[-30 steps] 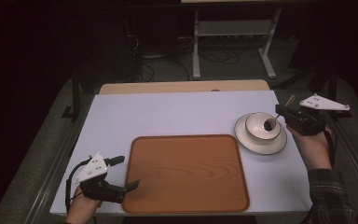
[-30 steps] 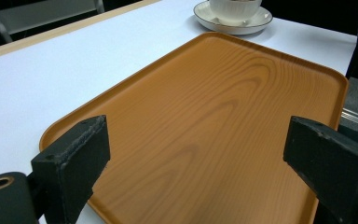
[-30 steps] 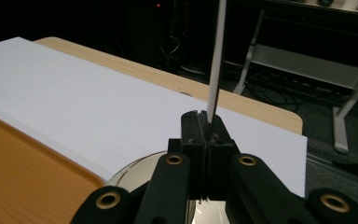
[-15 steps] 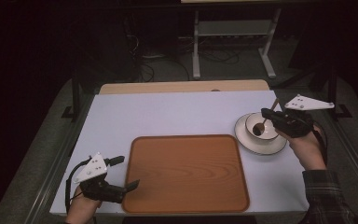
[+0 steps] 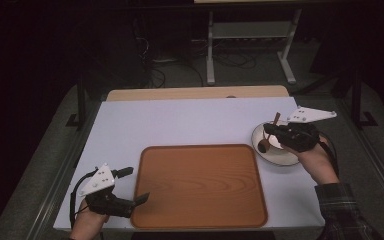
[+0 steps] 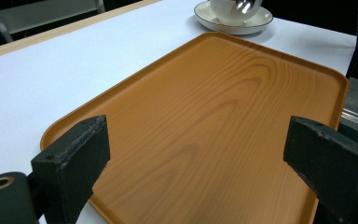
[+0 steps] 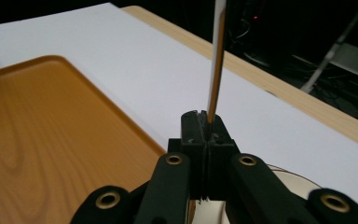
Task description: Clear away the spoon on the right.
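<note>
Gripping a spoon (image 5: 269, 134) by its handle, the right gripper (image 5: 272, 131) is holding it over the saucer (image 5: 280, 155), jaws clamped together. A cup (image 6: 235, 8) is sitting on that saucer. The left gripper (image 5: 137, 187), jaws apart, is hovering at the tray (image 5: 200, 185) edge.

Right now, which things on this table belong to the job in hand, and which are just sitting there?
In the job: spoon, shut in the right hand-held gripper; cup; saucer.
Sitting there: wooden tray, by the open left hand-held gripper; white table.
</note>
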### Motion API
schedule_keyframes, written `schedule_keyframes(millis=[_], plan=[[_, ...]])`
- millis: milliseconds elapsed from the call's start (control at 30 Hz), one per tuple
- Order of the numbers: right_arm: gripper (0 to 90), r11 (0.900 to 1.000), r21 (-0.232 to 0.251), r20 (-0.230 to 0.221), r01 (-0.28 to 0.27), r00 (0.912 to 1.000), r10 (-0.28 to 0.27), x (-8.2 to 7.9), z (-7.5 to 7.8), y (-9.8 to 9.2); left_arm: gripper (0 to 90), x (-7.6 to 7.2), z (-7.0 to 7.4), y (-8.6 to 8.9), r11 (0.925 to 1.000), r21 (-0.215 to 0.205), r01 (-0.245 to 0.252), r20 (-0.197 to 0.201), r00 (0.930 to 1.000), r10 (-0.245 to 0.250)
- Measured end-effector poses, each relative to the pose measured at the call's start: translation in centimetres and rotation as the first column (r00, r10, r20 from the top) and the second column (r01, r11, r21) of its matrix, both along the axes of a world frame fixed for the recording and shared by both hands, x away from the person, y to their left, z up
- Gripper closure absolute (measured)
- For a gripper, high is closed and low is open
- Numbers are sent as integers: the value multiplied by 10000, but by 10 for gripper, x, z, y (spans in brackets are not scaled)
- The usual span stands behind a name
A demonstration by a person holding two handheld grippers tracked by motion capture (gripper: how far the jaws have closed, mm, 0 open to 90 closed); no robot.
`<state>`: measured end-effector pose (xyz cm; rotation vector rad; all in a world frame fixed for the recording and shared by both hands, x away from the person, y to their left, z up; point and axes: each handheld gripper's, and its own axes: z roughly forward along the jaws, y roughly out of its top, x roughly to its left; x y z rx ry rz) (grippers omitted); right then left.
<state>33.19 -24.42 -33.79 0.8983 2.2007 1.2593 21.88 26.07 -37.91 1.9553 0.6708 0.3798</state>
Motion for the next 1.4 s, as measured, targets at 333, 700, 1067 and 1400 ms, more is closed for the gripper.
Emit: schedule_keyframes(millis=[333, 700, 1067, 1400], plan=[[885, 9954, -354, -300, -885, 9957, 874, -2, -6, 23, 65, 0, 0, 0, 10000, 5, -1, -8, 10000, 1], [885, 9834, -591, -828, -1716, 9826, 1665, -4, -19, 46, 66, 0, 0, 0, 10000, 5, -17, -29, 10000, 17], [885, 9618, -970, -1464, -2558, 9596, 2404, -6, -34, 70, 66, 0, 0, -1, 10000, 20, -26, -37, 10000, 26], [882, 9583, -691, -1647, -2774, 9506, 2633, -3, -41, 77, 65, 1, -1, -1, 10000, 40, -11, -69, 10000, 12]])
